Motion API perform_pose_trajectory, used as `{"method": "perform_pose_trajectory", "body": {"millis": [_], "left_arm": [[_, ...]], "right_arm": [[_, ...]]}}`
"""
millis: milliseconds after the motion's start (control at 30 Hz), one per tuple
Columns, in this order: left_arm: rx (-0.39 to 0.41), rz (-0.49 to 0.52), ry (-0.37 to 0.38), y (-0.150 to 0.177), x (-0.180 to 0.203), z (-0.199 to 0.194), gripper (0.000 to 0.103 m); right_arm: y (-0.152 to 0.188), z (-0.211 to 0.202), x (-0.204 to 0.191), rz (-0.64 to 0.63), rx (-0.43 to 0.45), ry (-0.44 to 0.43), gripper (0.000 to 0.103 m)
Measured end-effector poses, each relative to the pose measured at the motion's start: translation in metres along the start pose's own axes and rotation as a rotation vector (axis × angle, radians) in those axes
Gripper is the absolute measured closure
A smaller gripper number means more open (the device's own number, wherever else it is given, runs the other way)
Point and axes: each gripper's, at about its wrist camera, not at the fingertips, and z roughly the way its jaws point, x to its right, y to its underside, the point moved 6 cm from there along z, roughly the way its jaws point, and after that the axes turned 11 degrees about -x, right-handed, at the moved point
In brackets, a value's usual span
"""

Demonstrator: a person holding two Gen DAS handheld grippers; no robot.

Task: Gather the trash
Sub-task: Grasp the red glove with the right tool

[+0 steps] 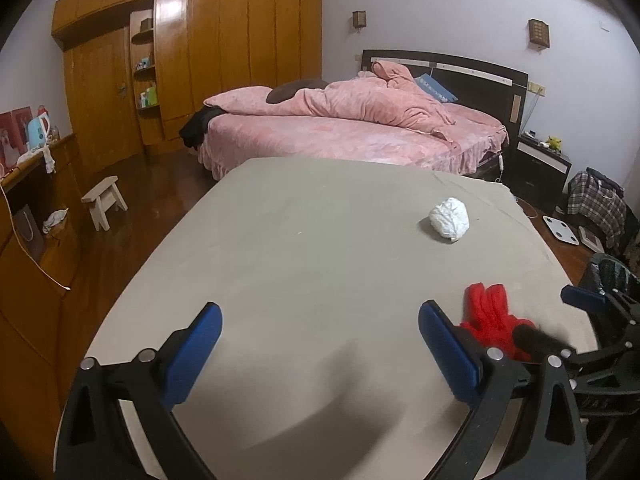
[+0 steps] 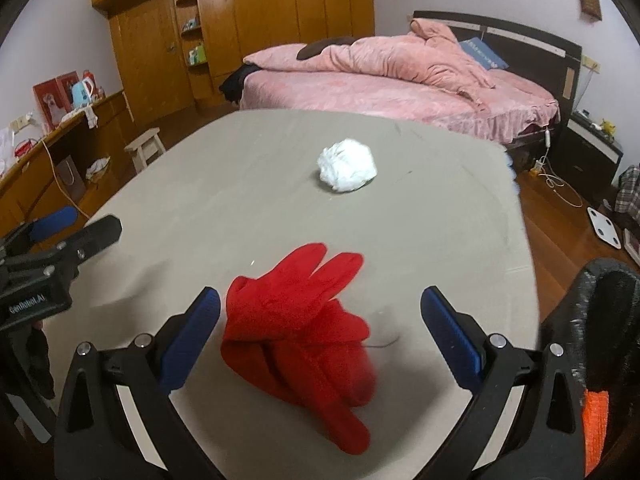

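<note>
Best aimed at the crumpled white paper wad (image 2: 347, 165) lying far out on the grey table (image 2: 200, 208) — past the red gloves (image 2: 304, 328) sitting between the wide-open right gripper (image 2: 320, 334). Left gripper (image 1: 320, 344) also spread, empty. Worth lifting over the gloves, then pinching the wad gently across its middle.

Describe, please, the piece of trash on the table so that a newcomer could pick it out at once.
Start from the grey-covered table in front of the pink bed. Two things lie on it: red gloves on the near side, by the right claw, and, nearer the bed, a crumpled white paper ball. The ball is the trash: white, rounded and wrinkled, lying apart from the gloves.
</note>
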Motion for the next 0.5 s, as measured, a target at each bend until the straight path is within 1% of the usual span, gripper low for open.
{"method": "perform_pose_trajectory", "body": {"millis": [267, 333, 367, 433, 467, 500], "left_arm": [[-0.015, -0.011, -0.003, -0.001, -0.001, 0.007, 0.006], [-0.020, -0.010, -0.002, -0.001, 0.000, 0.008, 0.006], [-0.023, -0.012, 0.001, -0.001, 0.001, 0.009, 0.006], [-0.024, -0.014, 0.003, -0.002, 0.001, 0.009, 0.006], [-0.026, -0.014, 0.004, -0.002, 0.001, 0.009, 0.006], [-0.027, -0.014, 0.005, -0.002, 0.002, 0.009, 0.006]], "right_arm": [[0.006, 0.020, -0.004, -0.016, -0.068, -0.006, 0.006], [0.007, 0.023, -0.005, -0.019, -0.085, -0.008, 0.007], [0.008, 0.024, -0.005, -0.021, -0.091, -0.010, 0.010], [0.010, 0.027, -0.007, -0.030, -0.112, -0.025, 0.028], [0.011, 0.028, -0.007, -0.033, -0.123, -0.037, 0.030], [0.013, 0.029, -0.008, -0.033, -0.135, -0.052, 0.035]]}}
